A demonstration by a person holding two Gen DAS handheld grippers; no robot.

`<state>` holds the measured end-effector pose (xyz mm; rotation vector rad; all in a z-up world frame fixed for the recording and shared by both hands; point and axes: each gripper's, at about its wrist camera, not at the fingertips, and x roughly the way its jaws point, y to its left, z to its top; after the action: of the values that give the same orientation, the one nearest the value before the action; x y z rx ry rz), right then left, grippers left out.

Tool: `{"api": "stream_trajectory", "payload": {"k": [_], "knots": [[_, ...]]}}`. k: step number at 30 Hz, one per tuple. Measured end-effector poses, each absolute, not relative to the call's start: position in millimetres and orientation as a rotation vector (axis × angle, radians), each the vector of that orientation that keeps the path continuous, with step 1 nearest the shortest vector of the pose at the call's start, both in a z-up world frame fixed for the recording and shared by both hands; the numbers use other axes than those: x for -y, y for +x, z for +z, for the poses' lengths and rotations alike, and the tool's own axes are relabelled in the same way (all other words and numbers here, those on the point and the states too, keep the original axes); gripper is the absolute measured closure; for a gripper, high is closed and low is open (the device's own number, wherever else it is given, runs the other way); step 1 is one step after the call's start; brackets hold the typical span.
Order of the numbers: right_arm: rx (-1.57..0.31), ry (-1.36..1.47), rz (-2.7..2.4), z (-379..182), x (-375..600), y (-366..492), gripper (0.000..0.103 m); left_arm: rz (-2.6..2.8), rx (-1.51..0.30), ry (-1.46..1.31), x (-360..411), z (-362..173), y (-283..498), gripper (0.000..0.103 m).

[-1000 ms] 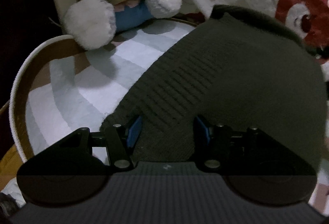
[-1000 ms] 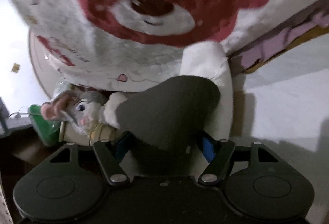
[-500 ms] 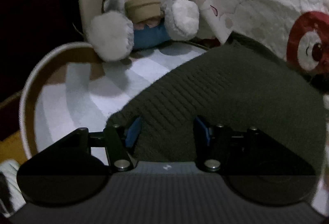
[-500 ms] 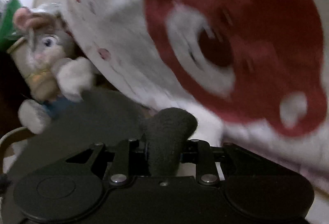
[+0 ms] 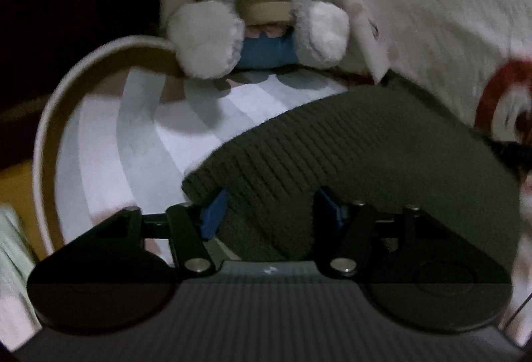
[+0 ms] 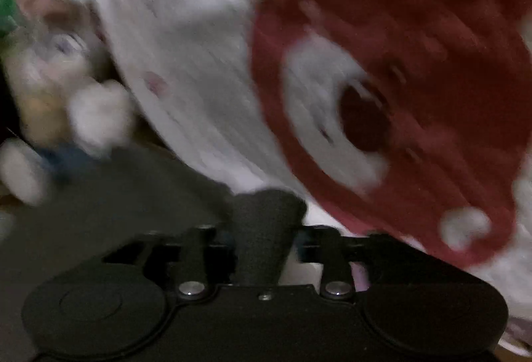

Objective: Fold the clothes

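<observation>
**Both grippers: state check**

Left gripper is sitting with its blue-padded fingers spread wide, dark knit sweater lying between them, pads not pressing on it. Right gripper is pinching a bunched fold of the same sweater, fingers drawn close on both sides. Right view is motion-blurred.

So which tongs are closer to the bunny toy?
Left, probably. The left tongs point straight at the bunny toy across the sweater; from the right tongs it sits far left.

Dim light; right wrist view heavily motion-blurred.
</observation>
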<state>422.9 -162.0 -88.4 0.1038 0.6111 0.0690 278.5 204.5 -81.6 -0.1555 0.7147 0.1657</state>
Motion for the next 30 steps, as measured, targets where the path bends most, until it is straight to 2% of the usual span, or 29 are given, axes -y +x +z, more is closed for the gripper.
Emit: {"api": "stream_trajectory", "payload": {"k": [1,3,7,11,18,21,24,25,30], "knots": [[-0.545,0.095,0.01,-85.2,162.2,410.4,0.046,0.175,-0.737,-0.083,-199.5,-80.1,282.3,0.033],[-0.407,0.08,-0.108,-78.1,162.7,384.9,0.043,0.185,-0.763,-0.08,-201.3,-79.2,285.9,0.032],[-0.423,0.092,0.086,-69.2,139.7,373.7,0.041,0.198,-0.799,-0.22,-216.5,-83.3,287.2,0.031],[-0.438,0.105,0.283,-60.3,116.6,362.8,0.042,0.201,-0.794,-0.276,-225.0,-90.0,282.9,0.023],[-0.621,0.117,0.236,-87.0,93.2,417.0,0.04,0.179,-0.787,-0.295,-229.2,-96.6,275.0,0.023],[-0.638,0.1,0.206,-90.6,88.3,429.0,0.043,0.174,-0.771,-0.252,-227.0,-95.4,273.4,0.022],[-0.564,0.097,0.087,-79.1,89.0,422.2,0.063,0.171,-0.741,-0.179,-220.9,-86.6,265.2,0.022],[-0.538,0.107,0.032,-73.7,97.1,417.8,0.066,0.17,-0.732,-0.155,-218.9,-83.7,262.3,0.023],[-0.517,0.372,0.035,-68.8,147.5,379.6,0.062,0.154,-0.731,-0.106,-211.9,-70.3,238.7,0.024]]}}
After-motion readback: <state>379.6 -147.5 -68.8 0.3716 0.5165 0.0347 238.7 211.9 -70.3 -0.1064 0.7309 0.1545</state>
